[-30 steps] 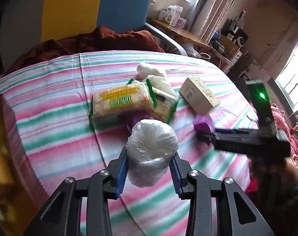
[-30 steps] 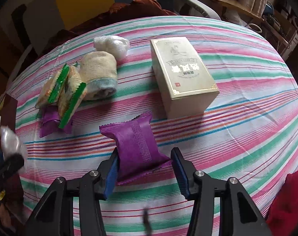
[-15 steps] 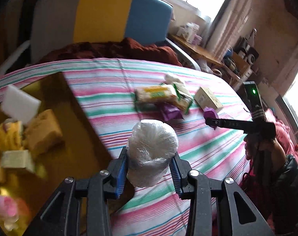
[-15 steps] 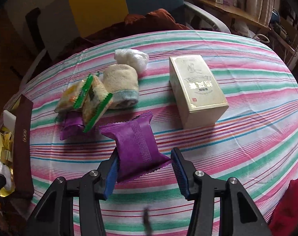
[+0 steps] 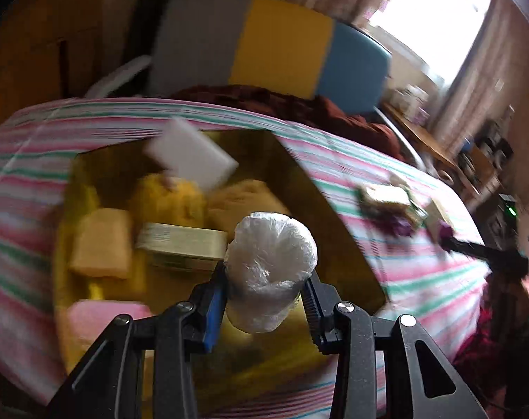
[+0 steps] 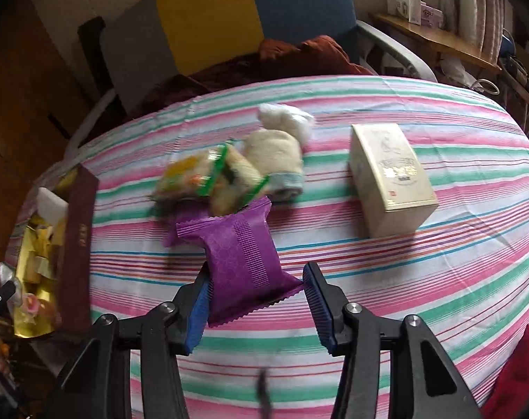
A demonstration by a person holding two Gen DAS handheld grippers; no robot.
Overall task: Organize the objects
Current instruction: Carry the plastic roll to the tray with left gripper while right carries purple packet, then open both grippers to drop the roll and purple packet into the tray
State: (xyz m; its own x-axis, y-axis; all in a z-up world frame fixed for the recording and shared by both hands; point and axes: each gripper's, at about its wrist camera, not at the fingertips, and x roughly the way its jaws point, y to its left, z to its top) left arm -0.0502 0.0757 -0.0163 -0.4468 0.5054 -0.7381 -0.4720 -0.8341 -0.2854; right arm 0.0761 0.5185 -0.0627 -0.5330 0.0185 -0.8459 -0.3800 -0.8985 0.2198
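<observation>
While swinging across the striped tablecloth [image 5: 351, 160], now hangs over the gold box [image 5: 334, 216], whereas a second ago faced only cloth and the loose pile. Left gripper [image 5: 264, 300] clamped on the plastic-wrapped roll [image 5: 269, 269], blue pads pressed to both flanks, grip unchanged. Roll carried just above the box's near right part, not yet resting on anything. Inside the box, blurred by the sweep: a white block [image 5: 191, 157] at the far side, a yellow cloth [image 5: 102, 241] at the left, a gold tin [image 5: 182, 244] beside the roll, something pink [image 5: 107, 314] at the near left corner. Right of the box, well apart, the snack pile [image 5: 390, 199] and the other tool's dark arm. Means delivery is close: release into the free near corner looks like the step due

Seen from the right wrist, shifted only a little, pile now nearer the middle of view. Right gripper [image 6: 255, 296] with the purple packet [image 6: 241, 255] between its pads; left pad touching the packet's edge, right pad at the crimped corner, so held, though lightly by the look of it. Packet lifted clear of the cloth, far right of the box [image 6: 76, 244]. Between packet and box: nothing but stripes. Beyond the packet, 2 green-edged snack packs [image 6: 212, 178], a rolled towel [image 6: 276, 157], a white plastic bundle [image 6: 287, 118], and further right the cream carton [image 6: 390, 178]. Likely next for the box, after the roll; 5 or so things left outside
</observation>
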